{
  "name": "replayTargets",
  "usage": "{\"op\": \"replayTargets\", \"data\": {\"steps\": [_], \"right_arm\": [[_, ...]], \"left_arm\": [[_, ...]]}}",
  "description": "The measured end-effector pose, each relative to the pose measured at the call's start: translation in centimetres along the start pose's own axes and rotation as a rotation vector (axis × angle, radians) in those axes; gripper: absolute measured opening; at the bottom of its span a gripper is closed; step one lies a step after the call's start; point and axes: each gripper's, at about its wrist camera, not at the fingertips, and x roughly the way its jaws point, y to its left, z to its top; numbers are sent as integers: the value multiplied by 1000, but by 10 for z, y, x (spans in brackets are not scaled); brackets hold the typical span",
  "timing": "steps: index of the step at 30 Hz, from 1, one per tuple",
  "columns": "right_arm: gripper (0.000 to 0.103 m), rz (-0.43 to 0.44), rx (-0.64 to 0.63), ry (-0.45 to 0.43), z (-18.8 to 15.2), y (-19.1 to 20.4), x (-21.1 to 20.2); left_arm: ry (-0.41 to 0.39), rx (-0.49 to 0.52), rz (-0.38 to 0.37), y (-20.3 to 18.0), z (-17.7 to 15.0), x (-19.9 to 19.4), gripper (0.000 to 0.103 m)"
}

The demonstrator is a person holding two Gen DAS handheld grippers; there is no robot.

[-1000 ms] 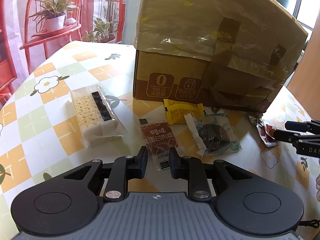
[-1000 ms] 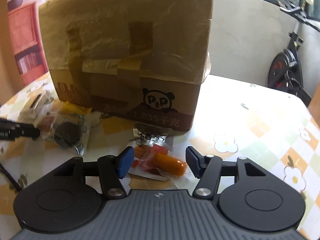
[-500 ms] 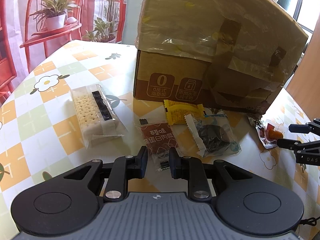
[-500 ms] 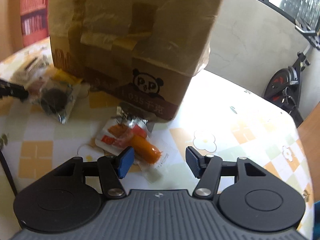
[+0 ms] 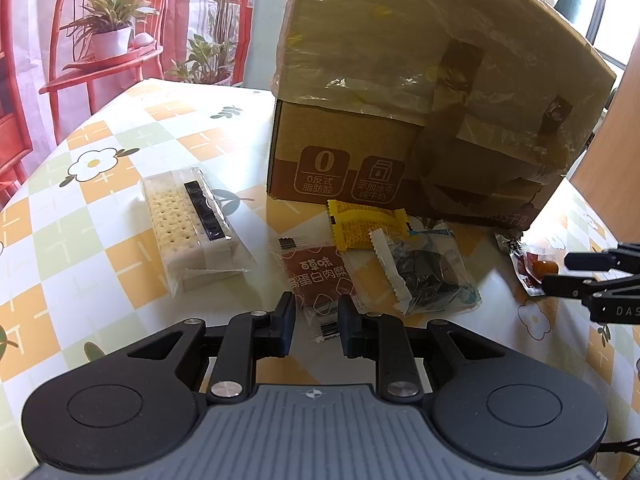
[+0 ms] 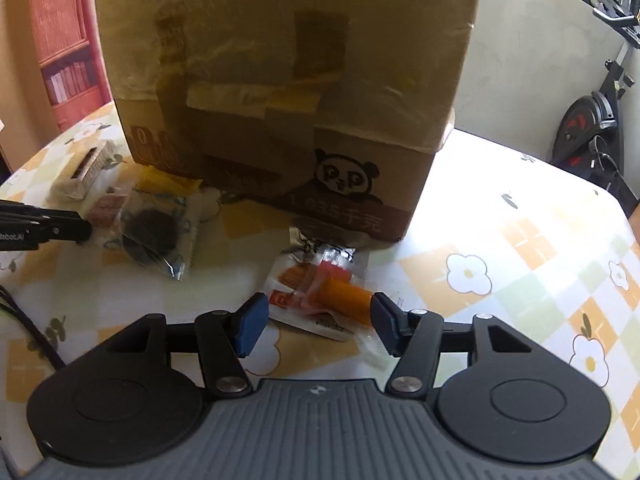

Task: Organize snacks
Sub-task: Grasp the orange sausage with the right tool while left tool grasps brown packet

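Note:
A taped cardboard box (image 5: 420, 92) stands on the flowered table; it also shows in the right wrist view (image 6: 288, 80). Snacks lie in front of it: a cracker pack (image 5: 188, 224), a brown packet (image 5: 316, 276), a yellow packet (image 5: 364, 222), a clear pack with a dark cookie (image 5: 428, 272) and a sausage packet (image 6: 328, 296). My left gripper (image 5: 314, 326) is open, its fingers either side of the brown packet's near end. My right gripper (image 6: 316, 326) is open, straddling the sausage packet just above the table.
A red chair with a potted plant (image 5: 108, 36) stands beyond the table's far left edge. An exercise bike (image 6: 592, 120) stands past the right edge. The right gripper's fingers (image 5: 592, 268) show at the right of the left wrist view.
My right gripper swung back and then came in again over the sausage packet. The left gripper has not moved.

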Motion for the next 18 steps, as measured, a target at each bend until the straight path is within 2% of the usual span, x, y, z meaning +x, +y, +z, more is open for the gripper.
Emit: {"op": "replayTargets", "data": {"steps": [4, 10, 15, 18], "right_arm": [[59, -13, -56, -21, 5, -4, -5], [59, -42, -266, 26, 8, -2, -4], [59, -49, -372, 41, 1, 3, -3], [51, -39, -372, 42, 0, 3, 7]], "left_arm": [[-1, -2, -3, 0, 0, 0, 25], [-2, -3, -4, 1, 0, 0, 25], [-1, 0, -4, 2, 0, 0, 25], [0, 0, -6, 2, 0, 0, 25]]}}
